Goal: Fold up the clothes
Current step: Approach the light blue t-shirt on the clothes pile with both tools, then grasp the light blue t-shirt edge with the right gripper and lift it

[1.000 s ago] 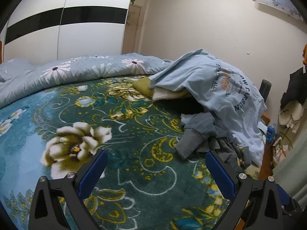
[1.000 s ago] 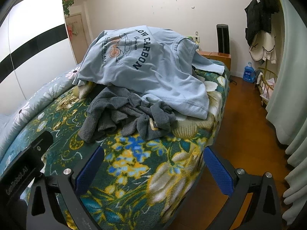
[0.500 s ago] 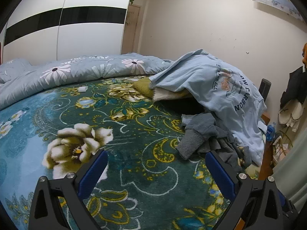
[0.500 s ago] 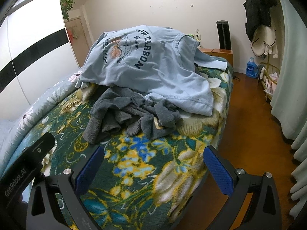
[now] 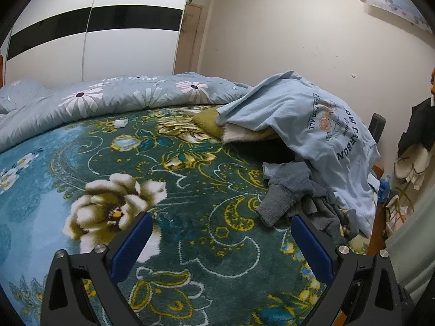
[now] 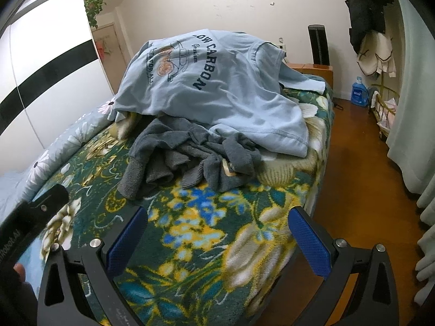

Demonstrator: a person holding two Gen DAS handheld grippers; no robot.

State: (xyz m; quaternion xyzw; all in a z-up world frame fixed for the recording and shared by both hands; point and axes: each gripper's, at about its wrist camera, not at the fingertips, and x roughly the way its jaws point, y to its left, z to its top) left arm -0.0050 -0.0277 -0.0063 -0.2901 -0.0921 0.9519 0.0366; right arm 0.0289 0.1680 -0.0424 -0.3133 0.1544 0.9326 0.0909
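Both grippers, left (image 5: 221,240) and right (image 6: 217,233), have edged nearer the grey sweater (image 6: 185,157), jaws spread, empty; probably it's the first pick.

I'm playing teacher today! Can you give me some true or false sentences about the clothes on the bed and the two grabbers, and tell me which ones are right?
1. The light blue T-shirt lies draped over a heap on the bed. True.
2. The grey garment is neatly folded. False: it lies crumpled in front of the T-shirt.
3. The right gripper holds the grey garment. False: its jaws are wide open and empty, above the floral blanket.
4. The left gripper is open too. True.
5. The T-shirt has "LOW CARBON" printed on it. True.
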